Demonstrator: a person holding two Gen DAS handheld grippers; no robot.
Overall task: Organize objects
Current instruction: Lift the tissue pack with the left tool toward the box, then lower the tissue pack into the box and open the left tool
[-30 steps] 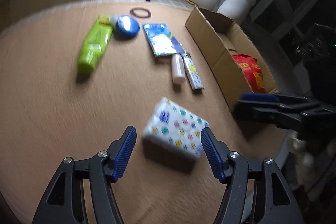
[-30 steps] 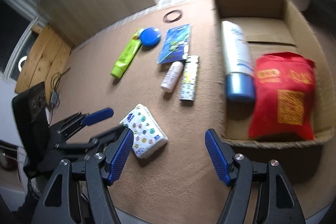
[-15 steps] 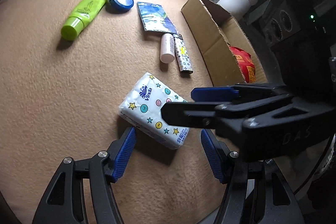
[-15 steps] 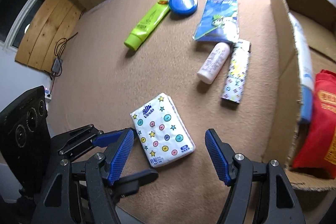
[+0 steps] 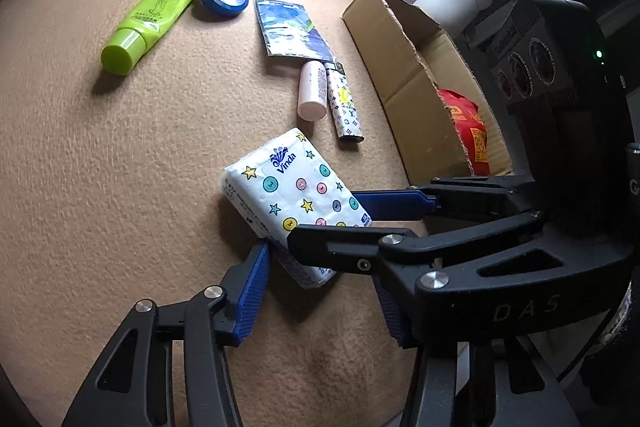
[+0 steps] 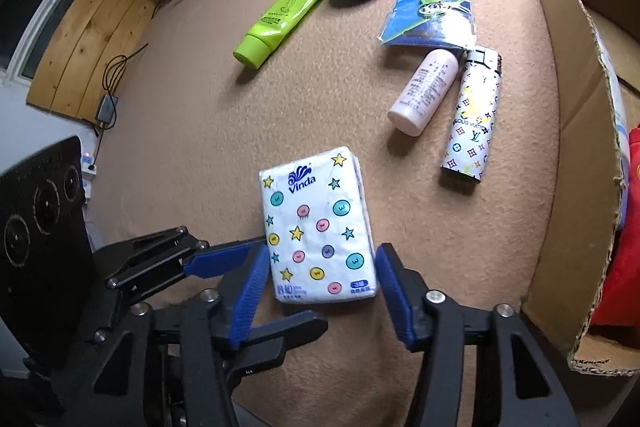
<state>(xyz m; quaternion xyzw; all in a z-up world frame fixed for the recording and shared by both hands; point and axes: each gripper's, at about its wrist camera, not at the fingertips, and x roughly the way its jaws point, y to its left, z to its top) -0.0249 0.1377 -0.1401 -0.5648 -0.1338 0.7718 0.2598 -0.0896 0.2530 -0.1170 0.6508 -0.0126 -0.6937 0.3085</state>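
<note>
both grippers have dropped around the tissue pack, lying at 6 o'clock on the table. right gripper and left gripper fingers are closing, not yet clamped; boxing looks next.

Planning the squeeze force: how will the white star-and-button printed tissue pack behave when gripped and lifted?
The white star-and-button printed tissue pack probably dents: its plastic wrap looks soft and rounded. Likely light for its bulk. It lies flat, so it shouldn't roll.
</note>
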